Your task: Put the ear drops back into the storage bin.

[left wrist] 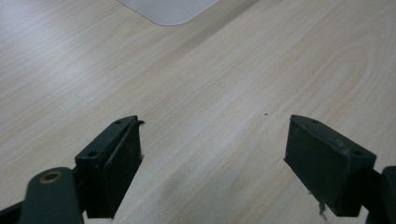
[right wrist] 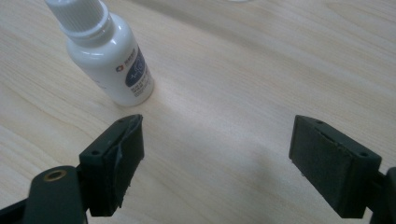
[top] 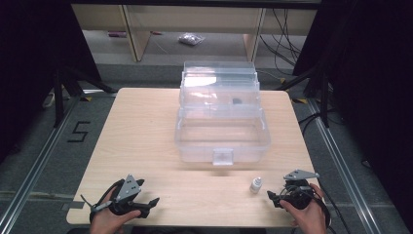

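- High view: a small white bottle (top: 256, 184) is standing upright on the wooden table (top: 146, 126), near the front edge, just in front of and a little to the right of a clear plastic box (top: 221, 122) that is sitting with its lid raised. The right gripper (top: 275, 197) is lying low at the front right corner, held in the person's right hand (top: 307, 217), near the bottle but not touching it. The left gripper (top: 148, 192) is resting at the front left, well apart from the bottle, in the person's left hand (top: 109, 222).
- Left gripper view: the left gripper (left wrist: 215, 154) is holding its two black jaws wide apart with nothing between them, above bare wood. A rounded corner of the clear box (left wrist: 170, 9) is showing at the top edge.
- Right gripper view: the right gripper (right wrist: 217, 156) is keeping its jaws spread wide and gripping nothing. The bottle (right wrist: 109, 58), with a ribbed cap and a dark label, is standing just beyond the tip of the left-hand jaw, outside the gap.
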